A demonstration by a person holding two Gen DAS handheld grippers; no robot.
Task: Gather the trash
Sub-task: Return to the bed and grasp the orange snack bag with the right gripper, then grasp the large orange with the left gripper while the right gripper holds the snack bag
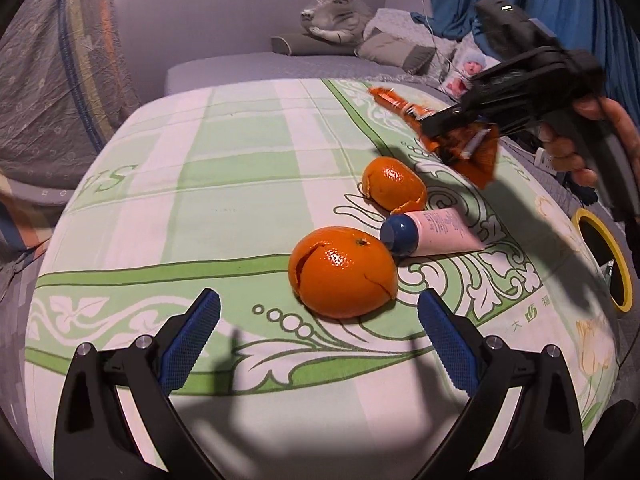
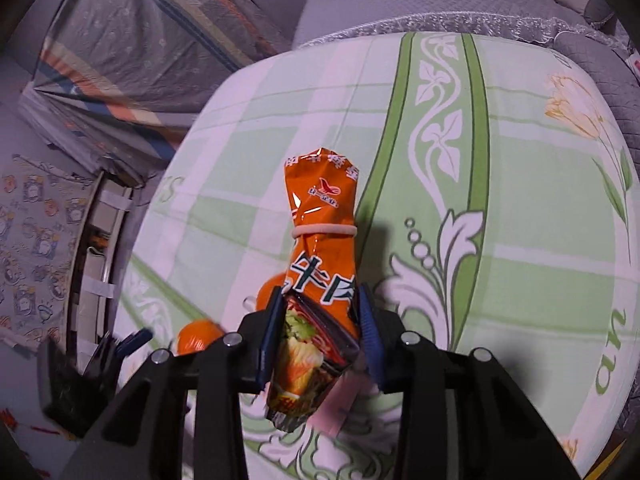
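On the green-and-white patterned bedspread (image 1: 224,184) there's a little pile of trash, and the right gripper (image 2: 320,332) already has its blue pads squeezed onto the orange noodle wrapper (image 2: 320,248), holding it clear of the cloth. My guess is that the crinkly foil bag weighs next to nothing but is slick and floppy, so pinching the bunched middle like this beats grabbing a loose edge. It's glossy orange with white lettering, a food photo at the near end, and a pale rubber band cinching the neck. The left gripper (image 1: 320,316) is wide open with nothing in it, hanging just short of the nearer orange peel (image 1: 342,272), a hollow shell split along one side. That one probably crushes easily, so I'd close gently across the dome. A second peel (image 1: 394,184) sits farther back, with a pink tube (image 1: 428,232) between them, its blue cap touching the near peel.
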